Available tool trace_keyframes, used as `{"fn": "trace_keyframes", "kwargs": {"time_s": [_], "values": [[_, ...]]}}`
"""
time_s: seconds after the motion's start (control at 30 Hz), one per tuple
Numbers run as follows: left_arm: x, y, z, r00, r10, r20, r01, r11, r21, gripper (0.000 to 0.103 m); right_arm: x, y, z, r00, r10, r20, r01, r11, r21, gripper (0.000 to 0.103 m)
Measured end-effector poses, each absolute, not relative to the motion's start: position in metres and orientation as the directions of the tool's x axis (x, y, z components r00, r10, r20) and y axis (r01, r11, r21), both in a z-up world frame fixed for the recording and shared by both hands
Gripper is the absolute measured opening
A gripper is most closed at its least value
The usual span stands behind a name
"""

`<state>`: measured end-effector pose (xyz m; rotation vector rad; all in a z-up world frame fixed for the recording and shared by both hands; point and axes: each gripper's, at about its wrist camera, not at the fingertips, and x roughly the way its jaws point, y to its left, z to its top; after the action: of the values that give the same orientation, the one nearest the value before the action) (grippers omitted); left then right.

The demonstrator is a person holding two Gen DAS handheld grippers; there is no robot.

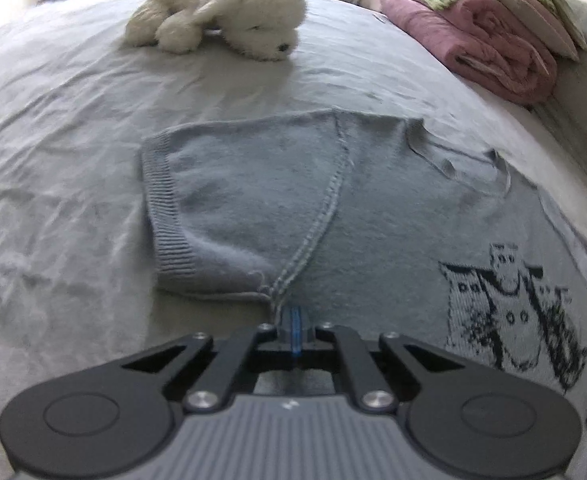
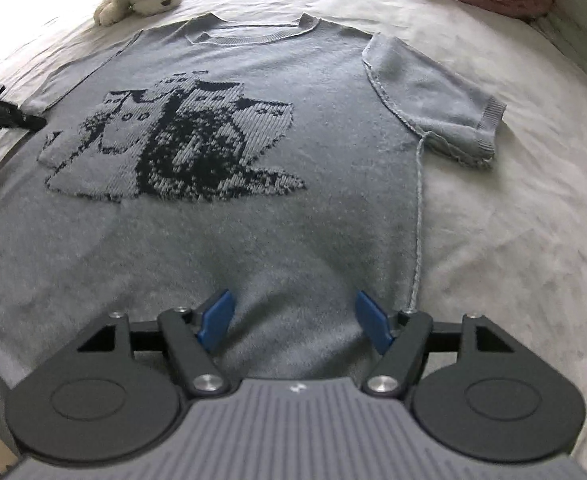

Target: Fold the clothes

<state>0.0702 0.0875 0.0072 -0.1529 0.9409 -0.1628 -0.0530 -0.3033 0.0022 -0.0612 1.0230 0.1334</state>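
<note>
Blurring sweater (image 1: 333, 216) edge at left gripper (image 1: 294, 326)

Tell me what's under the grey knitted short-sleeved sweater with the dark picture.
The grey knitted sweater lies spread flat on a wrinkled pale bed sheet, which shows all around it. Whatever is beneath the fabric itself is covered and cannot be seen.

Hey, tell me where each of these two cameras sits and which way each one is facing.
Left wrist: sits on the left hand-held gripper, shut at the sweater side seam below the sleeve, facing the plush dog.
Right wrist: sits on the right hand-held gripper, open over the sweater's lower body, facing the neckline; the left gripper's tip shows at the left edge.
Shared: sweater, plush dog, pink blanket, bed sheet.
</note>
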Motion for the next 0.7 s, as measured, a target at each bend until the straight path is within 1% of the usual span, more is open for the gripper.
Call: {"fn": "trace_keyframes", "kwargs": {"time_s": [0.1,0.23,0.27,0.33,0.53,0.7], "values": [[0.071,0.091,0.009,0.585,-0.205,-0.784,0.059,0.976,-0.211,0.003,-0.058,-0.301,0.004,0.533,0.069,-0.843,-0.120,0.993,0.005,0.071],[0.073,0.096,0.012,0.595,-0.204,-0.778,0.042,0.974,-0.223,0.003,-0.069,-0.289,0.013,0.592,0.060,-0.804,-0.130,0.991,-0.022,0.071],[0.073,0.096,0.014,0.599,-0.196,-0.776,0.040,0.976,-0.215,0.003,-0.071,-0.286,0.015,0.597,0.067,-0.800,-0.135,0.991,-0.017,0.071],[0.073,0.095,0.016,0.610,-0.164,-0.775,0.034,0.983,-0.182,0.007,-0.073,-0.282,0.017,0.598,0.072,-0.798,-0.133,0.991,-0.010,0.071],[0.073,0.092,0.017,0.616,-0.119,-0.779,0.034,0.992,-0.124,0.007,-0.074,-0.280,0.000,0.572,0.049,-0.819,-0.087,0.996,-0.001,0.074],[0.072,0.090,0.019,0.622,-0.092,-0.777,0.029,0.995,-0.095,0.007,-0.070,-0.276,0.007,0.570,0.058,-0.820,-0.072,0.997,0.020,0.074]]}}
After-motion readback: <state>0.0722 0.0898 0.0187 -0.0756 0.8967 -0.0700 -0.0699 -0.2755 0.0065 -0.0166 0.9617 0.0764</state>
